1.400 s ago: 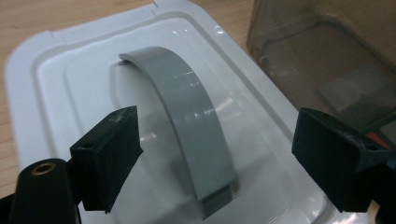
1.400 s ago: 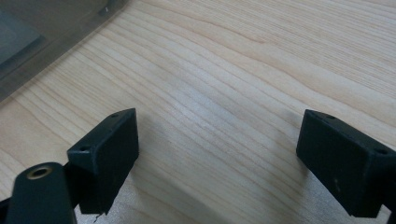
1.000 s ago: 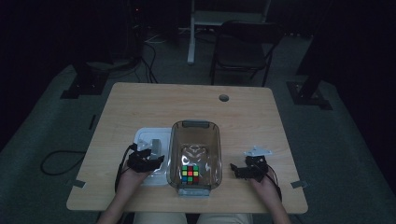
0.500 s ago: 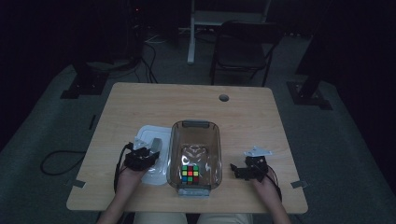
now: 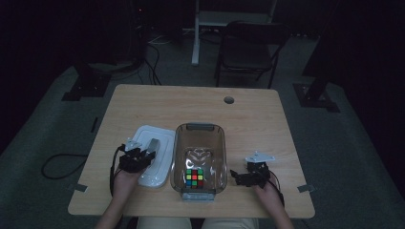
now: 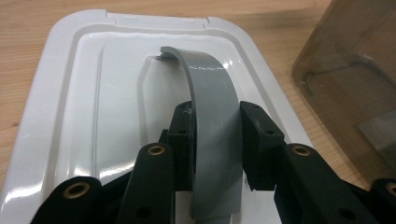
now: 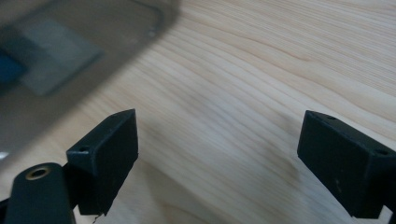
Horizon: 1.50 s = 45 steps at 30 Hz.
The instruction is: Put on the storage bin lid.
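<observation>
The left tool [image 6: 215,140] has just closed on the grey handle [image 6: 212,98] of the white lid [image 5: 155,155], at nine o'clock of the clear bin [image 5: 199,138]. The right tool [image 7: 217,158] gapes wide over bare table [image 7: 261,70].

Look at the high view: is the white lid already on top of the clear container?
No. The white lid lies flat on the table beside the clear container, whose open top shows the colourful cube inside.
</observation>
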Tool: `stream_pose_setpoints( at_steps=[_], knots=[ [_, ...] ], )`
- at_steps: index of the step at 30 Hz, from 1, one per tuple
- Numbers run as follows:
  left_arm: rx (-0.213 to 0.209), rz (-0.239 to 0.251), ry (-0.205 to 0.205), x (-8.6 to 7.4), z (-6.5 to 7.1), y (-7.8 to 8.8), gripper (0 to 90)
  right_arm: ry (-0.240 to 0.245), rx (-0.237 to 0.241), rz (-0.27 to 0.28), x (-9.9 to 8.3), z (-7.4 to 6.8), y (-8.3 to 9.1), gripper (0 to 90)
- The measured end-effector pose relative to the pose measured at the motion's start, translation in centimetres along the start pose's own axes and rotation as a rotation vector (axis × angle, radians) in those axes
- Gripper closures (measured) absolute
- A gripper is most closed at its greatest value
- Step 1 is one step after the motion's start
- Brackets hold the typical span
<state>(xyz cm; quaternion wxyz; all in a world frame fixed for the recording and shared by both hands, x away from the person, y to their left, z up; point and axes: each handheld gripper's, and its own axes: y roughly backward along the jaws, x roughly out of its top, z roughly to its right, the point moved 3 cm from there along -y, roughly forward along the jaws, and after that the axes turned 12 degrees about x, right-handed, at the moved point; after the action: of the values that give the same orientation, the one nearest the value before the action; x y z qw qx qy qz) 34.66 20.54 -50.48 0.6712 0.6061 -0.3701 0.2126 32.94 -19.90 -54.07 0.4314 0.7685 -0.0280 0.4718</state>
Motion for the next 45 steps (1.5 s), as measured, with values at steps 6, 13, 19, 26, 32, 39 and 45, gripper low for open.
stream_pose_setpoints(
  at_steps=[6,13,19,26,32,39,45],
  knots=[
    [0.003,0.026,0.017,0.8,-0.8,1.1,69.4,0.022,0.046,0.005,0.4,-1.6,-0.5,12.4],
    [0.01,0.035,0.009,1.6,-1.4,2.6,69.5,0.037,0.096,-0.017,0.5,-2.8,-1.5,12.4],
    [-0.013,0.09,0.002,3.0,-2.1,5.0,69.4,0.058,0.099,-0.036,0.6,-3.6,-2.2,13.0],
    [-0.008,0.154,-0.021,4.9,-2.2,7.4,69.5,0.077,0.109,-0.038,1.3,-4.6,-3.4,13.0],
    [-0.005,0.203,-0.026,6.4,-2.0,8.8,69.6,0.087,0.112,-0.032,2.2,-5.9,-4.8,12.8],
    [0.008,0.221,-0.026,7.1,-2.7,9.8,69.9,0.107,0.106,-0.041,2.8,-6.6,-5.8,12.8],
    [-0.023,0.235,-0.043,7.7,-1.7,10.2,69.9,0.105,0.119,-0.043,3.4,-6.9,-6.6,12.8]
  ],
)
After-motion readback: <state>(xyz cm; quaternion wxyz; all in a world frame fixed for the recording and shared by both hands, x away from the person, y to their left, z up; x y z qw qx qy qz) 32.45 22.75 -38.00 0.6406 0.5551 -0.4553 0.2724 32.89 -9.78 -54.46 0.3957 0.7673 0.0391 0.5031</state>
